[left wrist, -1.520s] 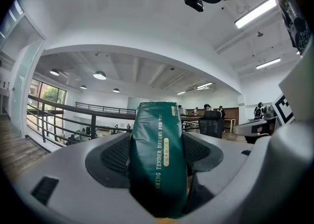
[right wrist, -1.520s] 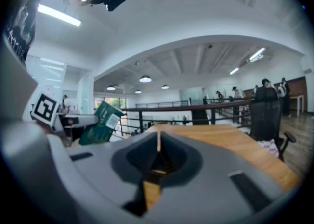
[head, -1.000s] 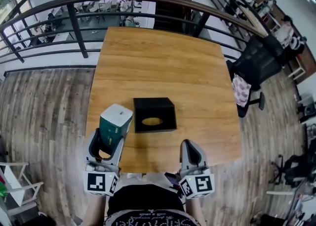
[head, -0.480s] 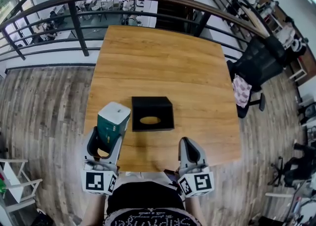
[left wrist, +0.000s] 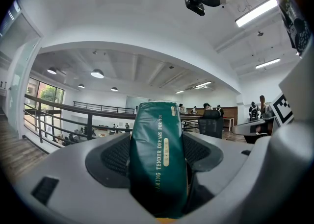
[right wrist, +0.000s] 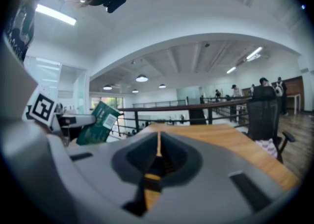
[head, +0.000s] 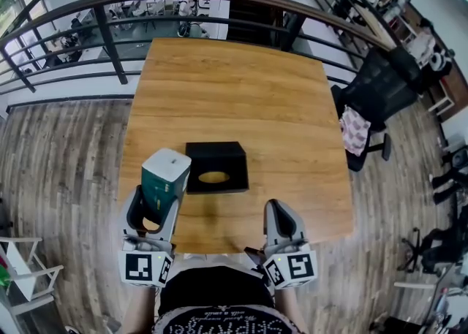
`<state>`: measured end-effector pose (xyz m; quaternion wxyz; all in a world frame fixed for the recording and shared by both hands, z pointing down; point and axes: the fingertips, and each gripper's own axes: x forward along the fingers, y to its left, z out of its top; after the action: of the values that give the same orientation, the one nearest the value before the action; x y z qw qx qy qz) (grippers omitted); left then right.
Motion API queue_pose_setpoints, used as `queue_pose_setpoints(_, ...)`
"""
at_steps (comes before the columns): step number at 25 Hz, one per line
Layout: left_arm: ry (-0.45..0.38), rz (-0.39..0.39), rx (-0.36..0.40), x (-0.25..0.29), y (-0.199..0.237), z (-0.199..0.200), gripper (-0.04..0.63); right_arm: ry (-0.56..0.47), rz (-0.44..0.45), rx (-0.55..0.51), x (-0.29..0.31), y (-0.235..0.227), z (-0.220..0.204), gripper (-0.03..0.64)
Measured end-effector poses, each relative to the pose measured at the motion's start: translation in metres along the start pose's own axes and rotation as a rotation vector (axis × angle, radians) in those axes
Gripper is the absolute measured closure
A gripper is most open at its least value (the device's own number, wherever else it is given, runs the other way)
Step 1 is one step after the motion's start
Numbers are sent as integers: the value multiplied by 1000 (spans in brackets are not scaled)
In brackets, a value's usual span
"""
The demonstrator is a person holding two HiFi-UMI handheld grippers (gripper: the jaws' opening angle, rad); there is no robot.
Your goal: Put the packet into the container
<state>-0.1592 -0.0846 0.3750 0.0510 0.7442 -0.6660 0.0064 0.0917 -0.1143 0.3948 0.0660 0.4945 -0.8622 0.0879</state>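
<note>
A dark green packet (head: 164, 180) with a white top stands upright in my left gripper (head: 155, 212), which is shut on it near the table's front left corner. The left gripper view shows the packet (left wrist: 158, 161) squeezed between both pads. A black box-shaped container (head: 216, 167) with an oval opening on top sits on the wooden table (head: 241, 99), just right of the packet. My right gripper (head: 281, 224) hovers at the front edge, right of the container, shut with nothing in it (right wrist: 157, 157). The packet (right wrist: 98, 122) also shows at the left of the right gripper view.
A dark railing (head: 110, 36) runs behind the table. A black office chair (head: 380, 95) with a patterned cloth stands at the right side. Wood floor lies to the left and right of the table.
The left gripper with the packet has shifted slightly left and toward me in the view. The container and table appear a little higher and to the left as the head camera moved. The right gripper stays put.
</note>
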Motion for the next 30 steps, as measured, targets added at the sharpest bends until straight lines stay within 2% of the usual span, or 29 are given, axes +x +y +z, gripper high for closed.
queue_pose_setpoints(24, -11, 30, 16, 4, 5, 6, 241, -5, 1, 4, 5, -11, 1, 577)
queue_pose_setpoints(26, -14, 14, 18, 5, 6, 8, 241, -4, -1, 5, 6, -11, 1, 577)
queue_pose_setpoints(30, -3, -68, 46, 9, 8, 15, 241, -4, -9, 4, 7, -12, 2, 577)
